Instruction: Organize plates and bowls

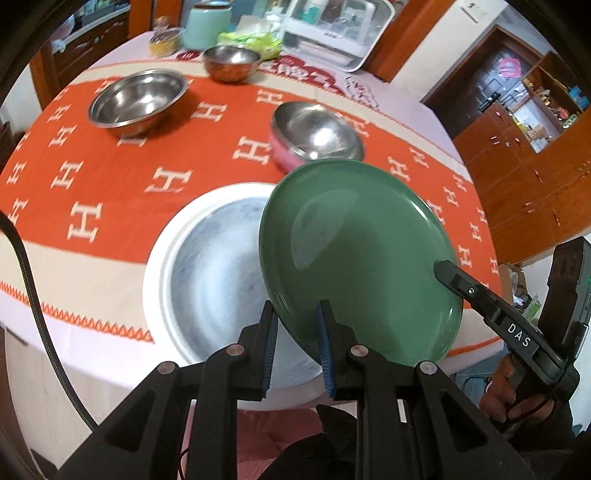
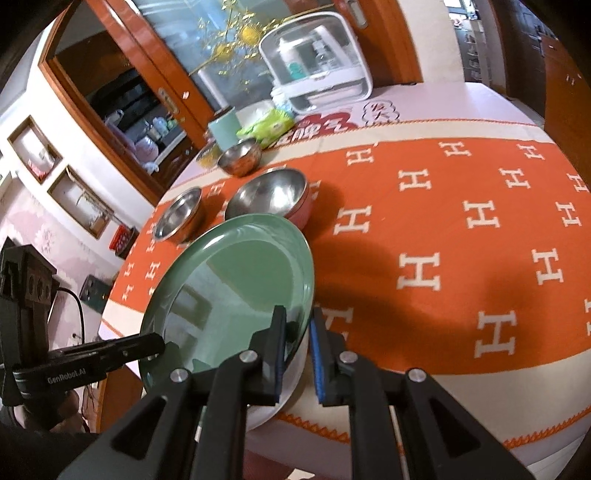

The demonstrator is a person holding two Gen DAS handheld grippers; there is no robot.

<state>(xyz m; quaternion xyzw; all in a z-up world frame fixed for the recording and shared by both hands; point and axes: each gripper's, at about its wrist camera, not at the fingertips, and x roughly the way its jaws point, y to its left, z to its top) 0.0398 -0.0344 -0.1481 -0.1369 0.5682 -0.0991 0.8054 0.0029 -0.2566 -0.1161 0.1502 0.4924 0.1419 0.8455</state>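
A green plate (image 1: 354, 254) hangs tilted above a white plate (image 1: 214, 266) at the table's near edge. My left gripper (image 1: 295, 332) has its jaws around the green plate's near rim, shut on it. My right gripper (image 2: 297, 339) clamps the same plate's (image 2: 236, 288) opposite rim; its finger (image 1: 465, 288) shows in the left wrist view. The left gripper's finger (image 2: 140, 343) touches the plate's left rim in the right wrist view. The white plate (image 2: 280, 402) peeks out below.
On the orange cloth (image 1: 110, 177) stand a pink-sided steel bowl (image 1: 314, 136), a wide steel bowl (image 1: 136, 103) and a small steel bowl (image 1: 231, 62). Farther back are a mint canister (image 1: 207, 26), a green wipes pack (image 1: 251, 40) and a white box (image 1: 332, 33).
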